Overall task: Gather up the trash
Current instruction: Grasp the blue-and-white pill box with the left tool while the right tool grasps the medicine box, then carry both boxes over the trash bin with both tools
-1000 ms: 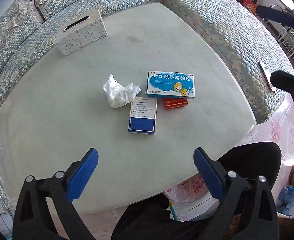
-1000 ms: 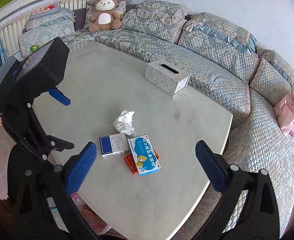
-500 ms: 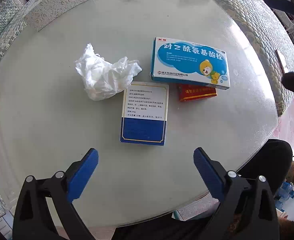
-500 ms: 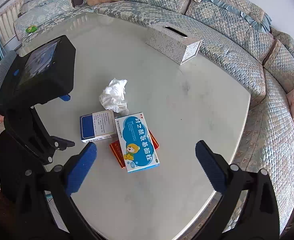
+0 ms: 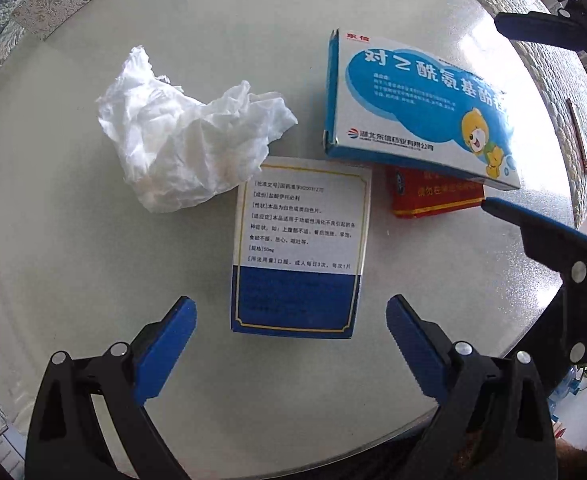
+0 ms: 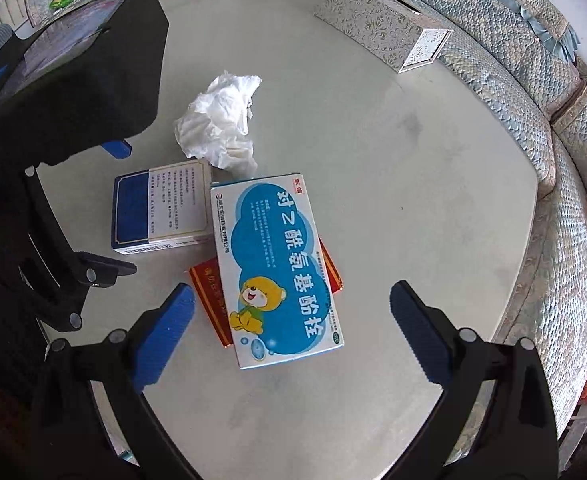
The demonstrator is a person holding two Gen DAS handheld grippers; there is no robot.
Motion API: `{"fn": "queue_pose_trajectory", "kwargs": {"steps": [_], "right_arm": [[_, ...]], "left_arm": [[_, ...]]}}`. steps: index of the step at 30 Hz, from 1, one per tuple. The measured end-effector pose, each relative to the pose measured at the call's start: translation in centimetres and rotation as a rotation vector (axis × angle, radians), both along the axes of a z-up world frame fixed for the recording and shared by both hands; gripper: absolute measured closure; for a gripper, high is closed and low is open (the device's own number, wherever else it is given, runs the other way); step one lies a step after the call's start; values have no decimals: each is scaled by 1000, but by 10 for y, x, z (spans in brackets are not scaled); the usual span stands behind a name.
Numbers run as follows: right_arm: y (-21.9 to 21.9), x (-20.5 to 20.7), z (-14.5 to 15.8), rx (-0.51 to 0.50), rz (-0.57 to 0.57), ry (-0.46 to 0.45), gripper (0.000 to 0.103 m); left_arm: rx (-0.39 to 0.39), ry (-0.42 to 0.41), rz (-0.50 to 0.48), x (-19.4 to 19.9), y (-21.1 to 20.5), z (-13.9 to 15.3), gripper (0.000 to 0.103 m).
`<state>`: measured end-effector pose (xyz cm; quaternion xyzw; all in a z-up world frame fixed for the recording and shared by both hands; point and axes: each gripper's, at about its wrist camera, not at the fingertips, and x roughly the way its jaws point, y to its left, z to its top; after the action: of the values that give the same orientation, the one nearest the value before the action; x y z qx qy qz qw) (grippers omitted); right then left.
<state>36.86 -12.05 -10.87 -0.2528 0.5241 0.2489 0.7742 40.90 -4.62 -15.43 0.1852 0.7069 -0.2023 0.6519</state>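
Observation:
A crumpled white tissue [image 5: 189,148] [image 6: 217,124] lies on the glass table [image 5: 93,272]. Beside it lie a white and dark blue medicine box [image 5: 299,248] [image 6: 159,210], a light blue box with a cartoon bear [image 5: 421,108] [image 6: 275,268], and a red box [image 5: 437,196] [image 6: 209,296] partly hidden under the bear box. My left gripper [image 5: 291,326] is open, its jaws spread on either side of the near end of the dark blue box. My right gripper [image 6: 291,312] is open, just above the bear box.
A patterned tissue box [image 6: 381,24] stands at the table's far edge. A quilted blue sofa [image 6: 533,80] curves around the table. The left gripper's body [image 6: 65,92] fills the left of the right wrist view; the right gripper's fingers [image 5: 541,232] show at the right of the left wrist view.
Both grippers have dropped closer to the table. The left one has closed in on the dark blue box, the right one on the bear box. Both stay open.

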Motion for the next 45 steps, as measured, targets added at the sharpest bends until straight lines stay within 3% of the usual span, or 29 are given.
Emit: {"fn": "queue_pose_trajectory", "kwargs": {"steps": [8, 10, 12, 14, 20, 26, 36, 45], "right_arm": [[-2, 8, -18, 10, -29, 34, 9], [-3, 10, -23, 16, -38, 51, 23], [-5, 12, -21, 45, -58, 56, 26], [-7, 12, -19, 60, -71, 60, 36], [-6, 10, -18, 80, -101, 51, 38], [-6, 1, -15, 59, -139, 27, 39], [-25, -9, 7, 96, -222, 0, 40], [-20, -39, 17, 62, -208, -22, 41]], "left_arm": [[-10, 15, 20, 6, 7, -11, 10], [-14, 16, 24, 6, 16, -14, 10], [-18, 18, 36, 8, 26, -17, 10], [-17, 18, 42, 10, 34, -18, 10], [-22, 12, 61, 15, 46, -20, 12], [6, -18, 78, 17, 60, -14, 37], [-25, -19, 98, 3, 86, -12, 38], [-13, -28, 95, -26, 108, -8, 38]]}}
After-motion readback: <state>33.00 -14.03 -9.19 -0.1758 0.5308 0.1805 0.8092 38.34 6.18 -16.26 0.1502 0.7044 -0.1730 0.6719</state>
